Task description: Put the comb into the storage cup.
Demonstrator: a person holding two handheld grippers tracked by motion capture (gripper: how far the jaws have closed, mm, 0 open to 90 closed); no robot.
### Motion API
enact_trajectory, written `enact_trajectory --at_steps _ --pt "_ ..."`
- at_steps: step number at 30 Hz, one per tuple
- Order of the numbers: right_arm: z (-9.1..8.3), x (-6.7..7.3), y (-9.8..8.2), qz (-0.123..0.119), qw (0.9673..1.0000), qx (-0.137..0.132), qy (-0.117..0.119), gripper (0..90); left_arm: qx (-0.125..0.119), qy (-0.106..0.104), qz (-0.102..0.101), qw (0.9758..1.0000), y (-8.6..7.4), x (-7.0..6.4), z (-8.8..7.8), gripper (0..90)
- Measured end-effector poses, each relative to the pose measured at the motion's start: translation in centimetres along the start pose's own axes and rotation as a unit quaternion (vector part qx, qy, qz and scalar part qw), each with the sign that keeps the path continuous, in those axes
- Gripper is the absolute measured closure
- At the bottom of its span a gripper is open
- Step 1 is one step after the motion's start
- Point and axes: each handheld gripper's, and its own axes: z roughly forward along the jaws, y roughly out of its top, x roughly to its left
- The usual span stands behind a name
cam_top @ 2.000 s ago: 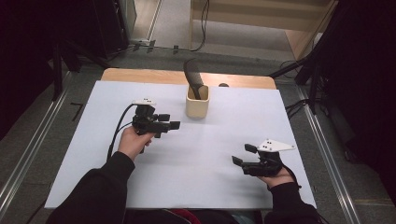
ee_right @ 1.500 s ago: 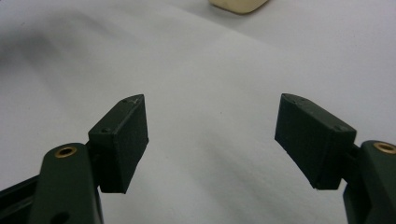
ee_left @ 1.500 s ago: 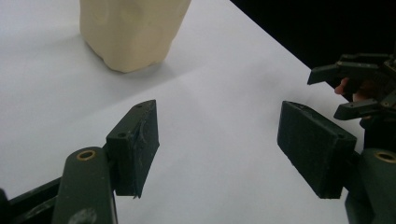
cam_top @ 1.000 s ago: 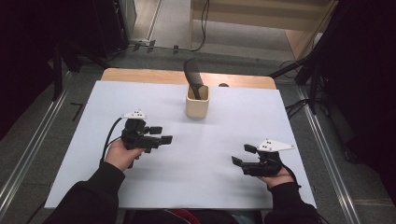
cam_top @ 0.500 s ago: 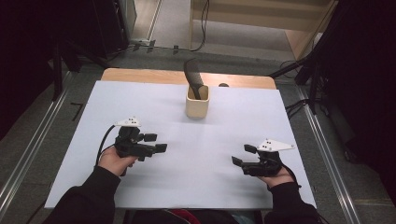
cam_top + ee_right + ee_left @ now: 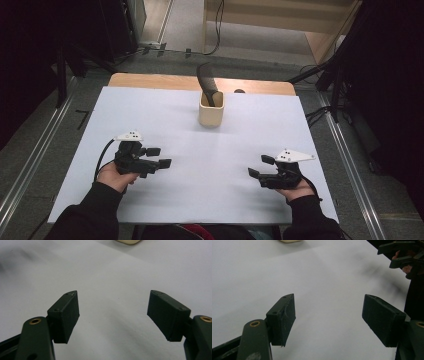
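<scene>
Now we hold the left gripper low over the white table cover, its jaws spread wide with nothing between them; in the left gripper view the two black pads stand far apart over bare white surface. Our right gripper sits well apart from it, across the near part of the table, and its jaws are likewise wide and empty, with the pads apart in the right gripper view. The two grippers point roughly toward each other, and from the left gripper's camera we see the right one ahead, at the upper right corner.

Ahead of both grippers, farther from us and about midway between them, stands the cream cup, upright on the cover. A dark utensil sticks out of its top and leans to the left-gripper side; we cannot tell what kind it is. The cup's base shows just at the top edge of each gripper view, well clear of the jaws. Neither gripper touches the cup or the utensil.
</scene>
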Motion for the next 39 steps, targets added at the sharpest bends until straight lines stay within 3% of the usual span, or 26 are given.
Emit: enact_trajectory --at_steps 24,39 --pt "0.1 -0.1 -0.1 0.002 1.0 0.005 0.002 23.9 0.013 0.02 0.002 0.9997 -1.3 0.8 -1.9 27.5" --pt "0.1 -0.1 0.0 -0.001 1.0 0.005 0.003 23.8 0.015 0.019 -0.001 0.9997 -1.4 0.9 -1.9 27.5"
